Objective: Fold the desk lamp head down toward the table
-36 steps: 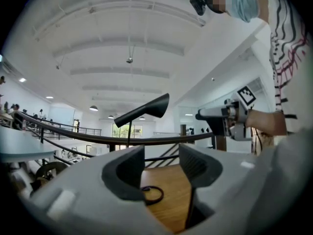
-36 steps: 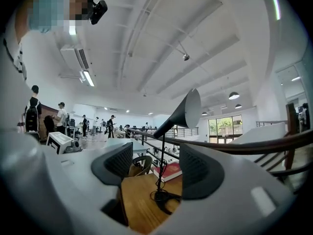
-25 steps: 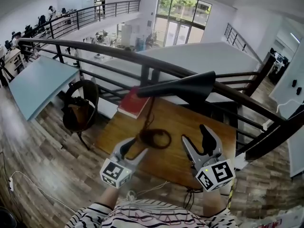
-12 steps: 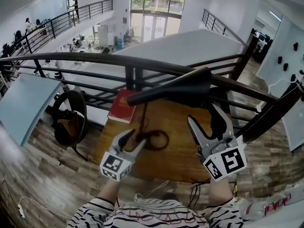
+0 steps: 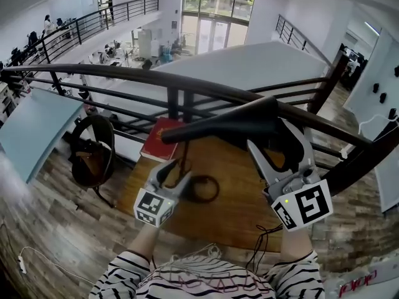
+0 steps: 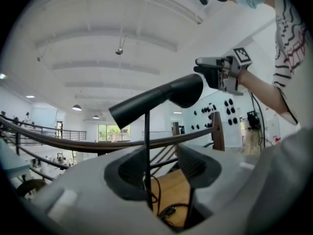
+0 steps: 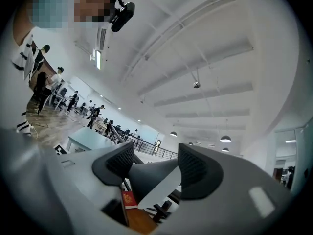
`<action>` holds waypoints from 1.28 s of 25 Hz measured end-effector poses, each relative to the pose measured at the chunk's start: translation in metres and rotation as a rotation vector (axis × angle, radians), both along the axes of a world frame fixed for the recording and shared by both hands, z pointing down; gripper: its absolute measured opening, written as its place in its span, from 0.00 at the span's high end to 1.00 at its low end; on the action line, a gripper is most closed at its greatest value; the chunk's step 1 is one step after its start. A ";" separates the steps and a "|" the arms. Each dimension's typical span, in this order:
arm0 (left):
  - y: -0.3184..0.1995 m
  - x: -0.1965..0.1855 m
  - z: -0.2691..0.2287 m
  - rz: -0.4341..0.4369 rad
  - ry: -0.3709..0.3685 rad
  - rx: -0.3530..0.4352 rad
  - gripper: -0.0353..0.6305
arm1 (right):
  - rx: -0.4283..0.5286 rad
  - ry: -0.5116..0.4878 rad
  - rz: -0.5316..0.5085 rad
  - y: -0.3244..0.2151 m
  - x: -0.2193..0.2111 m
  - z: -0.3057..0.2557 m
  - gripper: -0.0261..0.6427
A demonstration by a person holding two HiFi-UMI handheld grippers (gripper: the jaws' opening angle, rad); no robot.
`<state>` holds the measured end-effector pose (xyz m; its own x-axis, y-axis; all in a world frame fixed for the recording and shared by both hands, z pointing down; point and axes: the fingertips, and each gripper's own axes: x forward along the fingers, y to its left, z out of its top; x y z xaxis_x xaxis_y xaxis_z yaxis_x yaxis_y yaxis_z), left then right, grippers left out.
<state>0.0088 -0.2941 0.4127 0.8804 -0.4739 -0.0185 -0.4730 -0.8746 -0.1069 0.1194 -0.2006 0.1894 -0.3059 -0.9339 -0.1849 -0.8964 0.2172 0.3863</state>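
A black desk lamp stands on the wooden table [image 5: 243,195]. Its cone-shaped head [image 5: 224,124] lies roughly level on a thin stem [image 5: 185,161] over a ring base [image 5: 202,189]. My left gripper [image 5: 174,173] is low at the stem, which stands between its closing jaws [image 6: 147,151] without either pad touching it. My right gripper [image 5: 274,139] is raised at the wide rear end of the head. The head [image 7: 146,177] sits between its spread jaws, and I see no squeeze. The left gripper view shows the head [image 6: 156,99] with the right gripper [image 6: 220,72] at its back.
A red book [image 5: 163,141] lies at the table's far left corner. A dark metal railing [image 5: 187,83] runs just behind the table, over an open floor below. A round black chair with a brown bag [image 5: 93,154] stands left of the table. Cables hang at the near edge [image 5: 262,235].
Both grippers moved forward. The right one rose from over the table to the lamp head's wide end. The left one went in around the stem.
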 end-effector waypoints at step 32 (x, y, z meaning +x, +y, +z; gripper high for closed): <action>-0.051 0.031 0.007 -0.156 -0.009 -0.035 0.89 | -0.037 0.045 -0.073 -0.021 0.047 0.013 0.62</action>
<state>0.0393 -0.3454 0.4201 0.7959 -0.6054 0.0080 -0.6029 -0.7936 -0.0821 0.1662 -0.2216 0.2022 -0.3807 -0.9148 -0.1349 -0.8595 0.2962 0.4165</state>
